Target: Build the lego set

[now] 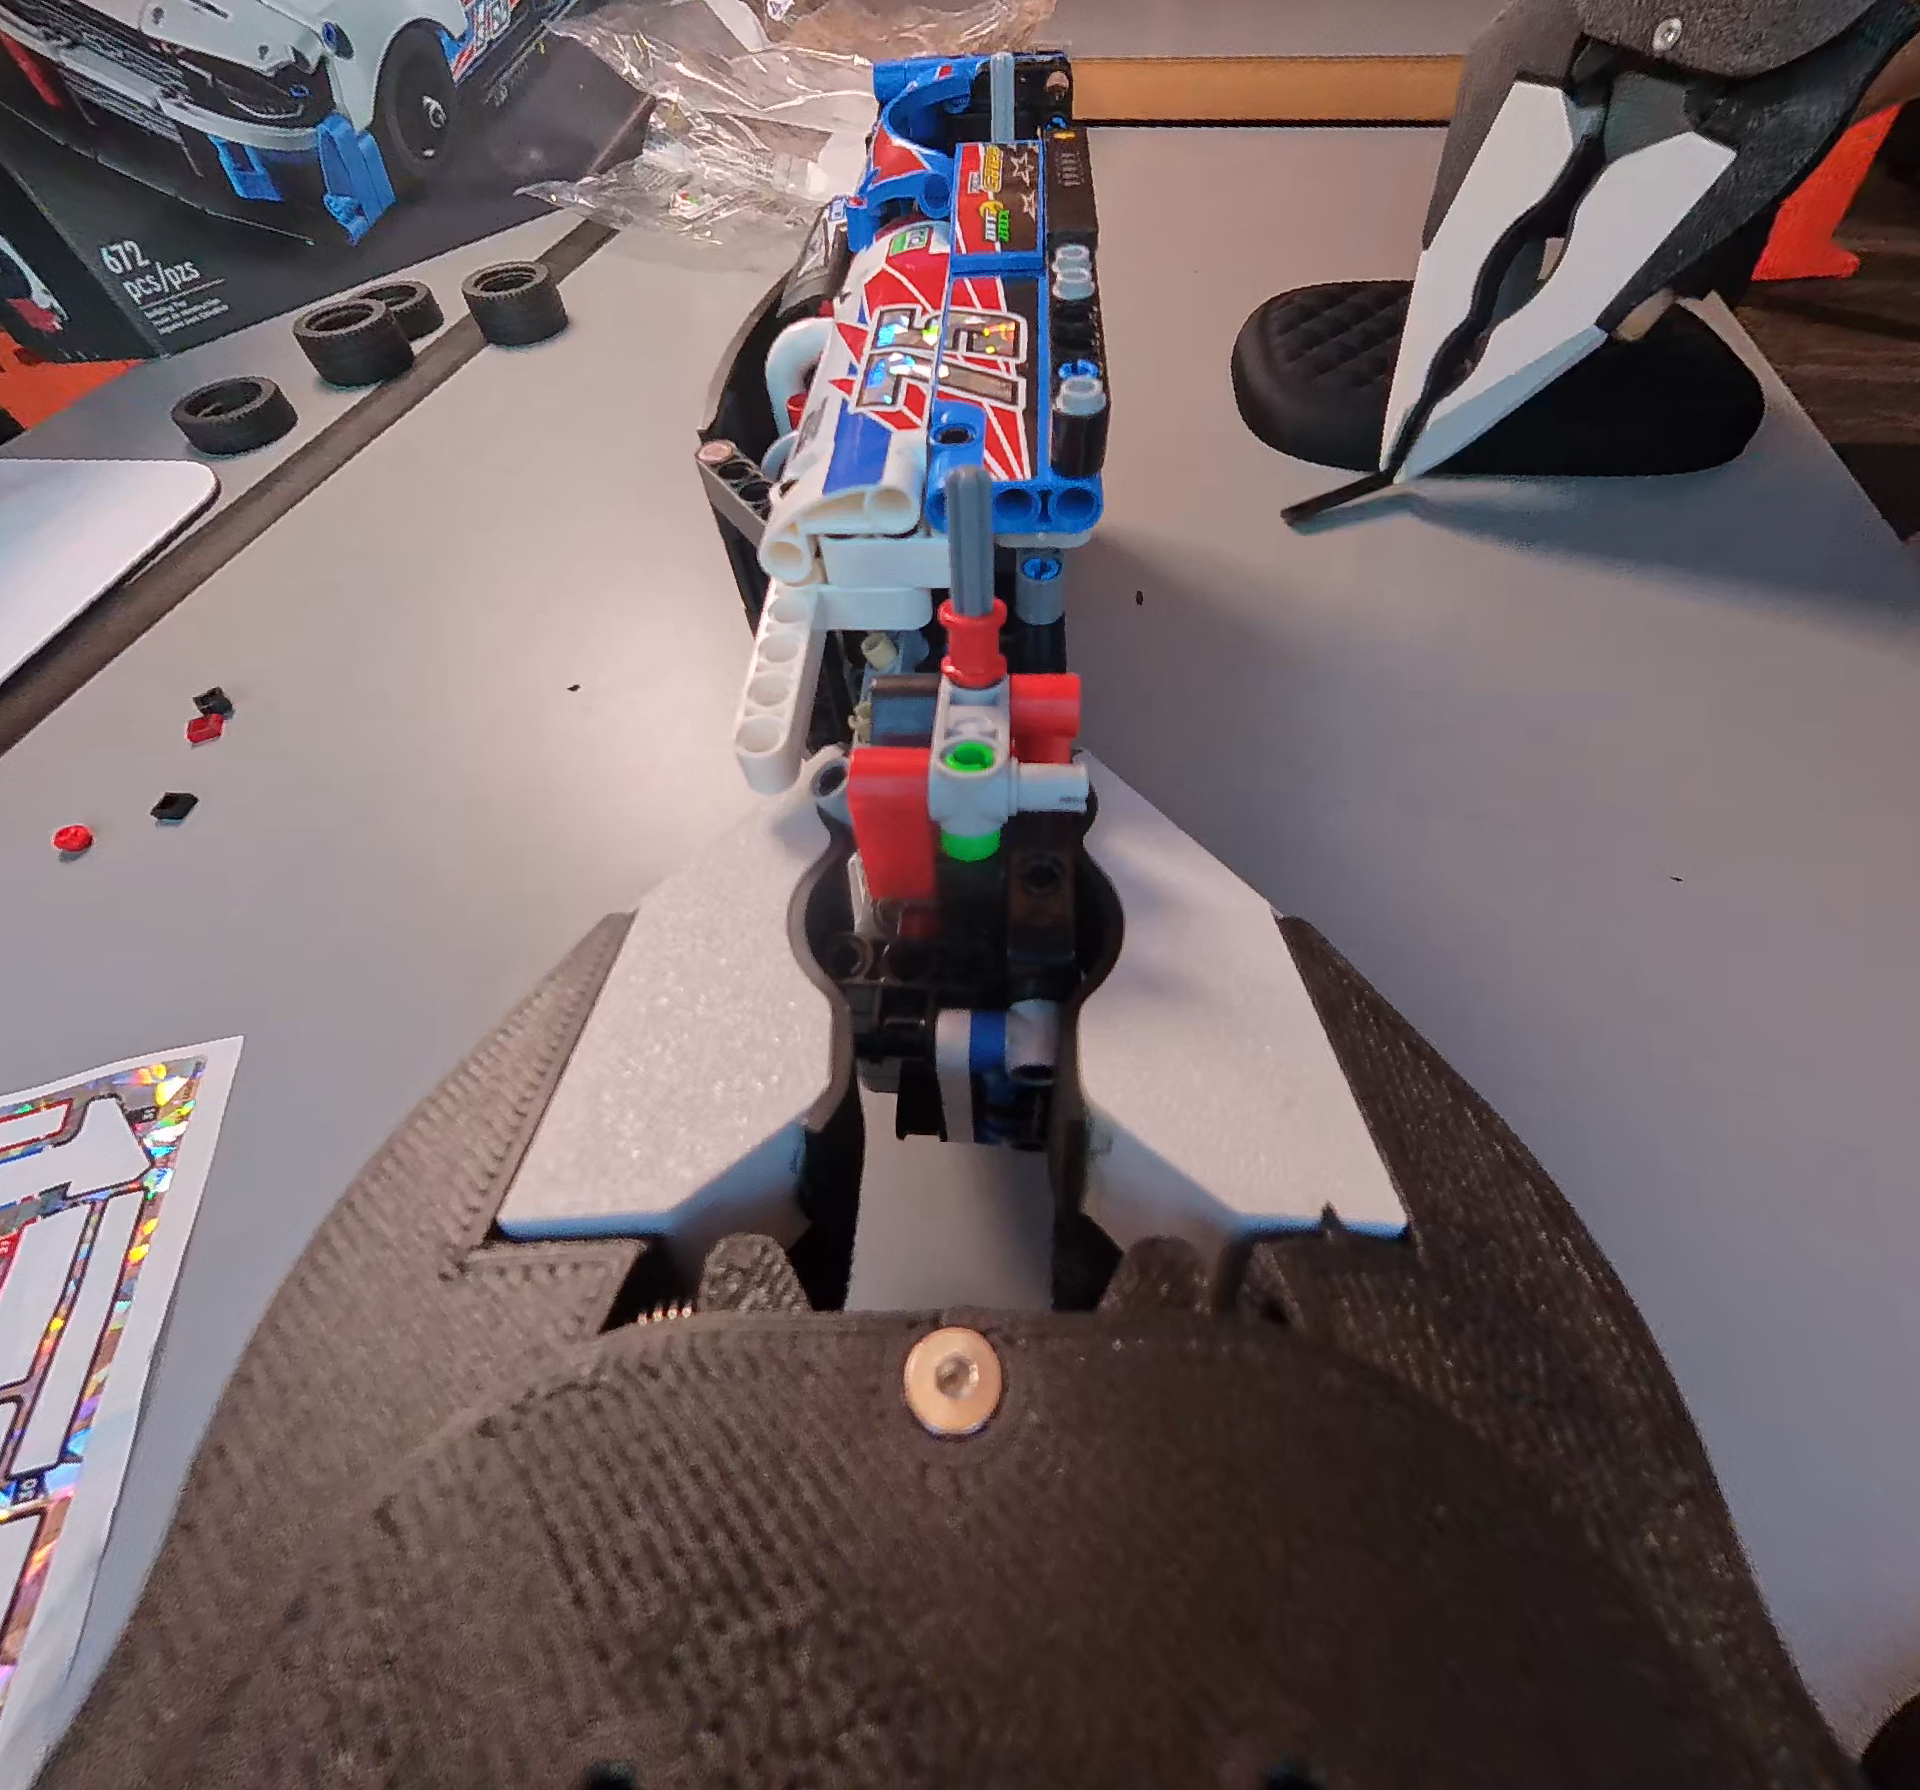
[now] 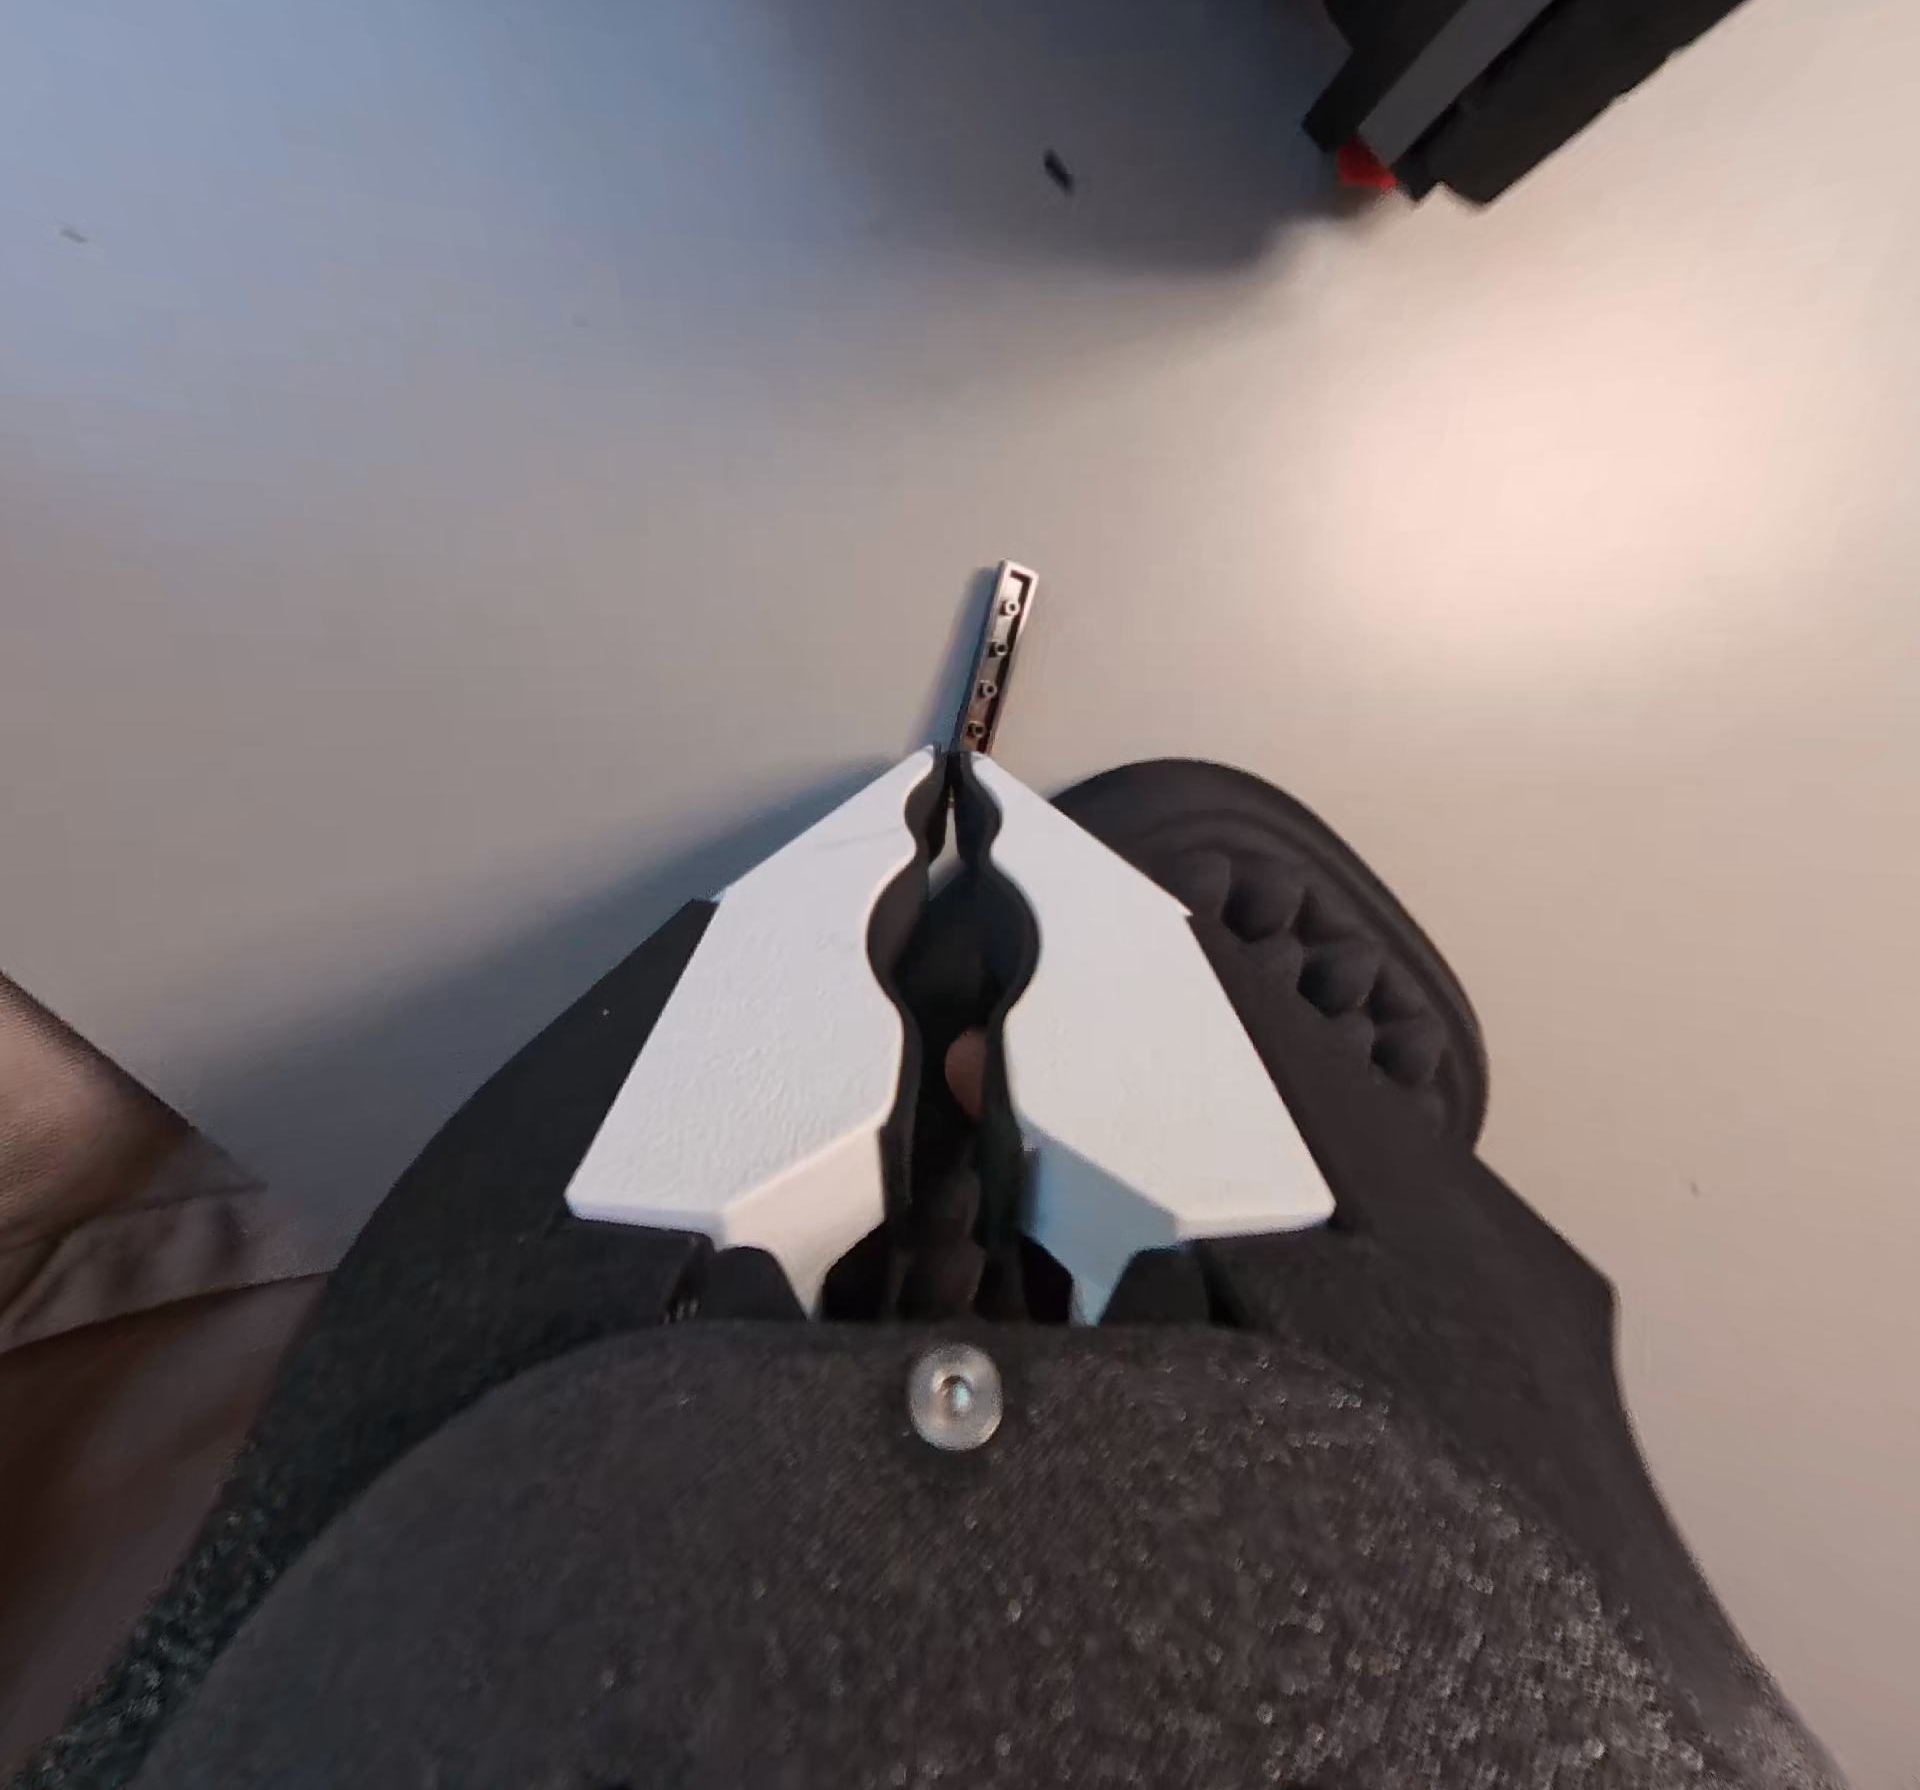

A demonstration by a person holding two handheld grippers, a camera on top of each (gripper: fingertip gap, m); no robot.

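My left gripper [image 1: 940,867] is shut on the partly built lego car [image 1: 966,338]. The car is blue, white and red, stands on its side and stretches away from me over the grey table [image 1: 468,597]. Its black frame sits between my white fingers [image 1: 686,1013]. My right gripper [image 2: 951,774] is shut on a thin black lego plate [image 2: 997,660], which sticks out ahead of the tips just above the table. The left wrist view shows this gripper [image 1: 1397,473] at the upper right with the black plate [image 1: 1335,501] at its tips. The car's black end also shows in the right wrist view [image 2: 1538,47].
The lego box [image 1: 208,78] and empty plastic bags [image 1: 779,78] lie at the back left. Several black tyres [image 1: 343,338] stand in front of the box. Small red and black pieces [image 1: 197,717] and a sticker sheet [image 1: 73,1273] lie at the left. A black padded rest [image 1: 1320,369] lies behind the right gripper. My right fingertips sit around 20 cm from my left ones.
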